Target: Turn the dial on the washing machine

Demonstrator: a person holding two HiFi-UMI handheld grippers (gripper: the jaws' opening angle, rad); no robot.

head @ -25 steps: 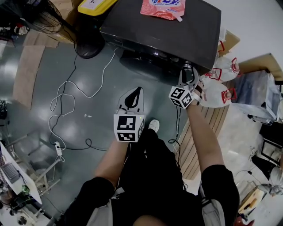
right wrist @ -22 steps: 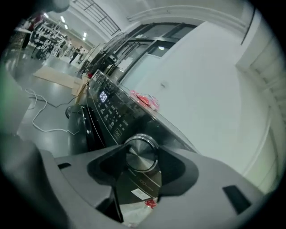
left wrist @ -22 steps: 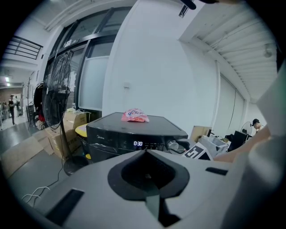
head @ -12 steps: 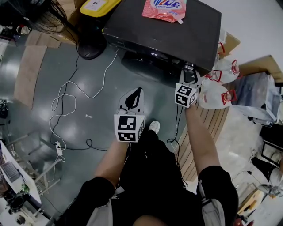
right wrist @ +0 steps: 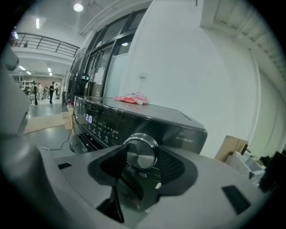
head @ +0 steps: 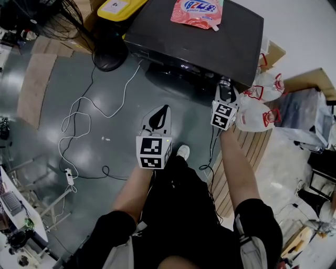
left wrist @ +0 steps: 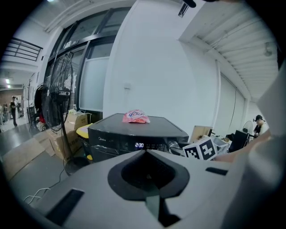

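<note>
The black washing machine [head: 210, 47] stands in front of me, and its silver dial [right wrist: 140, 154] sits at the right end of the control panel. My right gripper [head: 226, 90] is at that corner of the panel and hides the dial in the head view. In the right gripper view the dial lies between the jaws of the right gripper [right wrist: 145, 155]; they are closing, with small gaps still at its sides. My left gripper [head: 159, 113] hangs shut over the floor, well short of the machine, with nothing in it.
A pink detergent pouch [head: 198, 11] lies on the machine's lid. A floor fan [head: 107, 52] and a yellow bin [head: 116, 6] stand to its left. White jugs [head: 257, 113] and wooden boards crowd the right. Cables [head: 79, 121] trail across the grey floor.
My right gripper has shifted a little to the right and settled around the dial. The left gripper has stayed where it was.
</note>
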